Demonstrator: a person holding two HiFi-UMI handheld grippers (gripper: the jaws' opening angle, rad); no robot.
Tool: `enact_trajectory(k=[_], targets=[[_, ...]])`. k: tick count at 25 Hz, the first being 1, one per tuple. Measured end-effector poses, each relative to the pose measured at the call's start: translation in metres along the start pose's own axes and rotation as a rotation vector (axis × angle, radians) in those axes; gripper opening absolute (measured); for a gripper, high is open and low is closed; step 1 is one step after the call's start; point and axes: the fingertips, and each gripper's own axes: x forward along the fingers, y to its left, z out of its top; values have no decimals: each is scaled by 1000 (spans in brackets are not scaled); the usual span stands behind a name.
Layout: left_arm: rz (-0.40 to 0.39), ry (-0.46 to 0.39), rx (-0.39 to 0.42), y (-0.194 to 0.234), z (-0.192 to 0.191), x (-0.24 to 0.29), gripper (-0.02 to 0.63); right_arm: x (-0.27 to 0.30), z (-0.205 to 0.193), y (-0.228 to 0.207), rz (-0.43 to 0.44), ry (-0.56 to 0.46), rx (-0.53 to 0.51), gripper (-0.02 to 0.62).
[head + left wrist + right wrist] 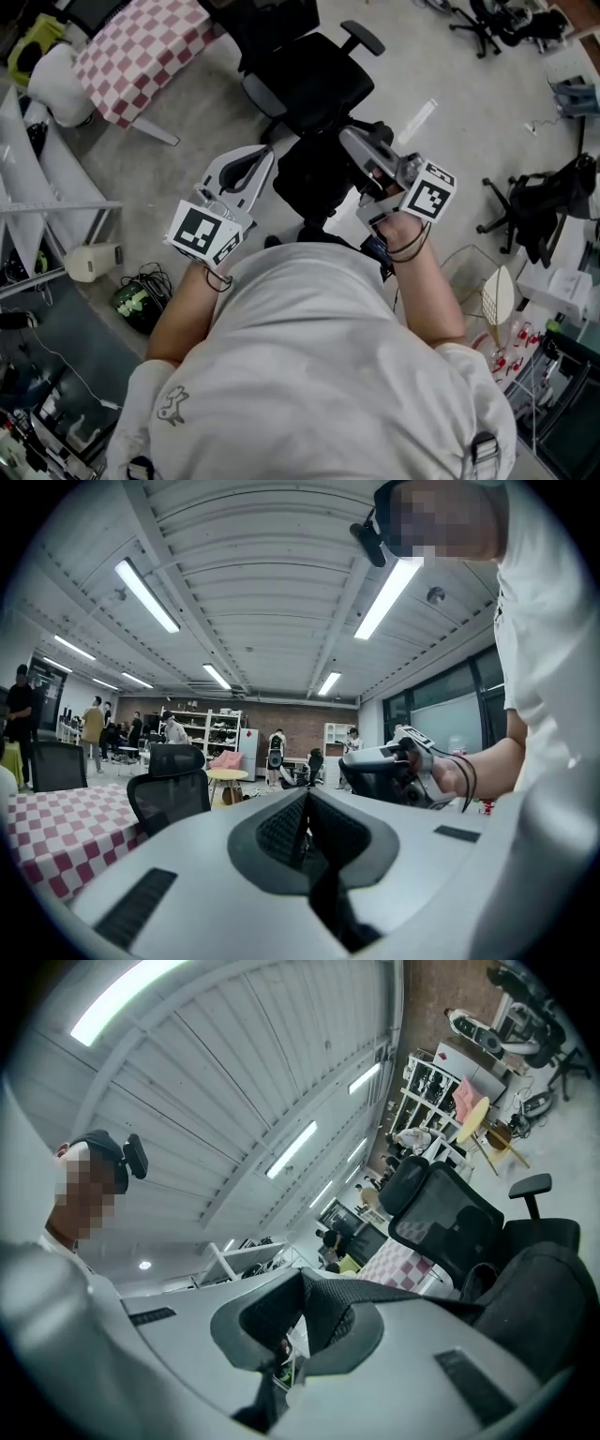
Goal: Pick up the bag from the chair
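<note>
Over the grey office floor [187, 103], just before the chair [314, 75], the bag [314, 178] hangs by its strap [411, 1295], pinched in the right gripper's [302, 1283] fingers, a pinch best kept firm and raised steadily, while the left gripper's [307, 797] fingers are pressed together, empty.

Arms out over the chair: both bare forearms reach forward from the person's chest, side by side. The left forearm [183, 314] carries the left claw [265, 157] roughly level. Its jaws are pressed together with nothing between them, and its marker cube [206, 232] faces up over the wrist. To the right, the right hand [398, 225] holds the right claw [350, 139] tipped slightly upward, with its jaws clamped on a black strap [375, 1309]. Both claws point away from the body.
</note>
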Motion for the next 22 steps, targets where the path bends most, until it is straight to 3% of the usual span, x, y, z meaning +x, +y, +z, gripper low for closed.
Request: enact_trajectory(k=[12, 22], targets=[[-75, -20, 22, -51, -1, -81, 12, -29, -60, 81, -35, -57, 5, 32], [-73, -40, 31, -99, 7, -88, 12, -72, -71, 107, -1, -40, 24, 32]])
